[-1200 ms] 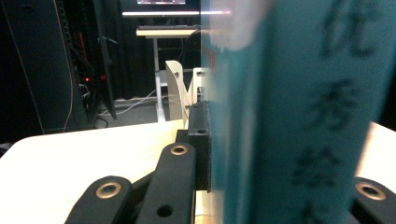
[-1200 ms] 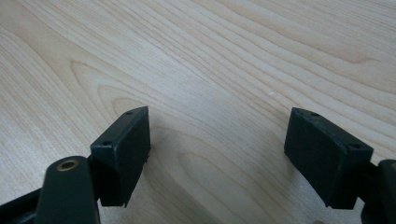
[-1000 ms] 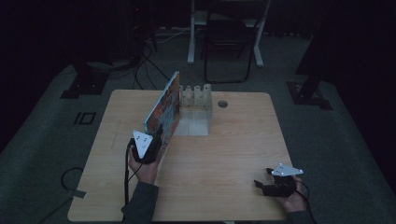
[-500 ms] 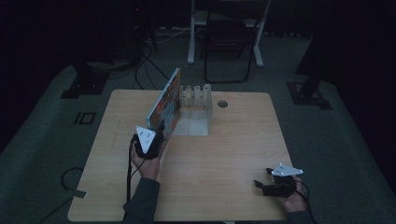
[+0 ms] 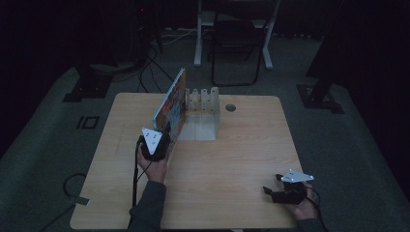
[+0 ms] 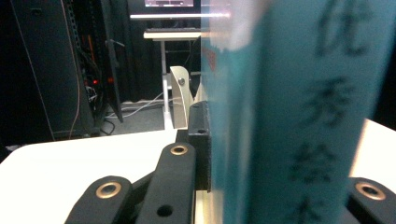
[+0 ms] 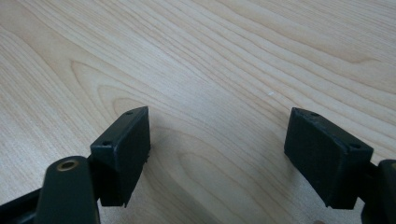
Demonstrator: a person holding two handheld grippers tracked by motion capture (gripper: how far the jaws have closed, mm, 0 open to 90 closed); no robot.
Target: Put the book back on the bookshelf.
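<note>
Left tool (image 5: 167,137) clamped on one thin teal-spined picture book (image 5: 171,105) standing upright beside one white slotted rack (image 5: 203,100) near the far edge of the light wooden table (image 5: 232,154); right tool (image 5: 271,192) wide open, holding nothing, over bare wood near the right corner.

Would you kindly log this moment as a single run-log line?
left gripper: shut on book, upright beside rack | right gripper: open, idle over table | phase: placing book
</note>
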